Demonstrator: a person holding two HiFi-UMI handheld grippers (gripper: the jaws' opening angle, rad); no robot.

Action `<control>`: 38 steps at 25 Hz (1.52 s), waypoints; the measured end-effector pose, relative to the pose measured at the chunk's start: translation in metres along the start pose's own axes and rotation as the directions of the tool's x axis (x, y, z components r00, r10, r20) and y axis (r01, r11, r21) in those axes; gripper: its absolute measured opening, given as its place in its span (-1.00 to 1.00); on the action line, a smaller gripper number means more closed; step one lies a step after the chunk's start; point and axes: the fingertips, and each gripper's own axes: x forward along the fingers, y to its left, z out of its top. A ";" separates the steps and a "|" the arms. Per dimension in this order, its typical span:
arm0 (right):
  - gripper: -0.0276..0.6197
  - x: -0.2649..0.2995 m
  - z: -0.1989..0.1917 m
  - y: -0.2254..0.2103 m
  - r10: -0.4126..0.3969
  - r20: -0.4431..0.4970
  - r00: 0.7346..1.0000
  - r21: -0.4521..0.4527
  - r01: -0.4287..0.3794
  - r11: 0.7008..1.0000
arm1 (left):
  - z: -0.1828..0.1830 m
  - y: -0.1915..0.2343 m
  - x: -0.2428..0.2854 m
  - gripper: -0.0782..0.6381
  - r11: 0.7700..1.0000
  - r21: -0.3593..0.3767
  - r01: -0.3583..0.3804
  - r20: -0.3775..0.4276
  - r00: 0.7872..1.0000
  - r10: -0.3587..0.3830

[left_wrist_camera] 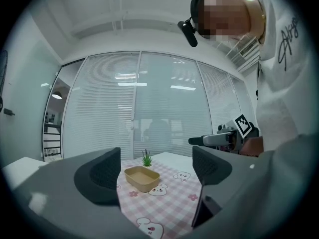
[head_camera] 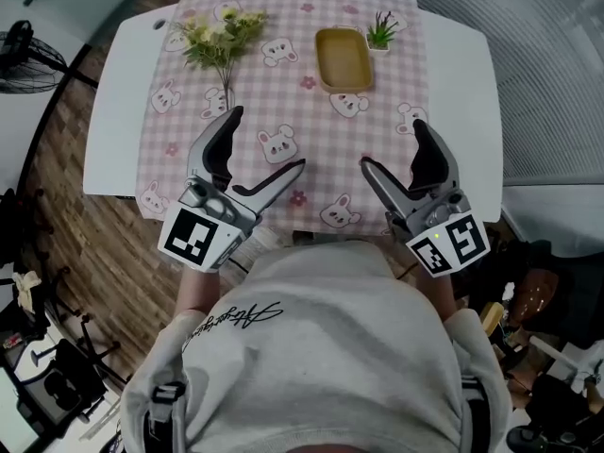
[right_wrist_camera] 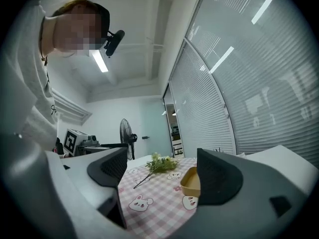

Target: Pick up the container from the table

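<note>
A shallow tan container (head_camera: 343,59) lies empty on the pink checked tablecloth (head_camera: 283,111) toward the far side of the table. It shows between the jaws in the left gripper view as the container (left_wrist_camera: 142,178), and partly behind the right-hand jaw in the right gripper view as the container (right_wrist_camera: 190,183). My left gripper (head_camera: 268,142) is held open above the near part of the cloth with nothing between its jaws. My right gripper (head_camera: 390,146) is open too, level with the left one and well short of the container.
A sprig of pale flowers (head_camera: 217,41) lies on the cloth at the far left. A small green potted plant (head_camera: 382,32) stands right of the container. The white table (head_camera: 467,92) extends past the cloth on both sides. A floor fan (head_camera: 24,59) stands at the left.
</note>
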 end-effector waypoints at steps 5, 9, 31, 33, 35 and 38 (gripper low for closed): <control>0.39 0.023 -0.005 -0.027 0.017 -0.030 0.999 -0.006 -0.017 1.000 | -0.016 0.015 0.032 0.43 1.000 -0.021 0.012 -0.021 1.000 -0.012; 0.39 0.039 -0.013 -0.047 0.035 -0.059 0.998 -0.020 -0.036 0.999 | -0.028 0.022 0.054 0.43 0.999 -0.028 0.029 -0.040 0.999 -0.030; 0.43 0.109 -0.112 -0.119 0.137 -0.376 0.916 -0.158 -0.209 0.965 | -0.102 0.044 0.144 0.43 0.996 -0.013 0.093 -0.215 0.972 -0.094; 0.43 0.112 -0.124 -0.124 0.137 -0.415 0.900 -0.175 -0.226 0.958 | -0.109 0.045 0.149 0.43 0.995 -0.018 0.099 -0.230 0.968 -0.100; 0.43 0.116 -0.135 -0.127 0.138 -0.447 0.884 -0.183 -0.241 0.953 | -0.117 0.047 0.154 0.43 0.993 -0.017 0.113 -0.254 0.961 -0.114; 0.43 0.120 -0.147 -0.130 0.157 -0.484 0.861 -0.160 -0.264 0.951 | -0.132 0.049 0.161 0.43 0.991 -0.014 0.130 -0.297 0.946 -0.128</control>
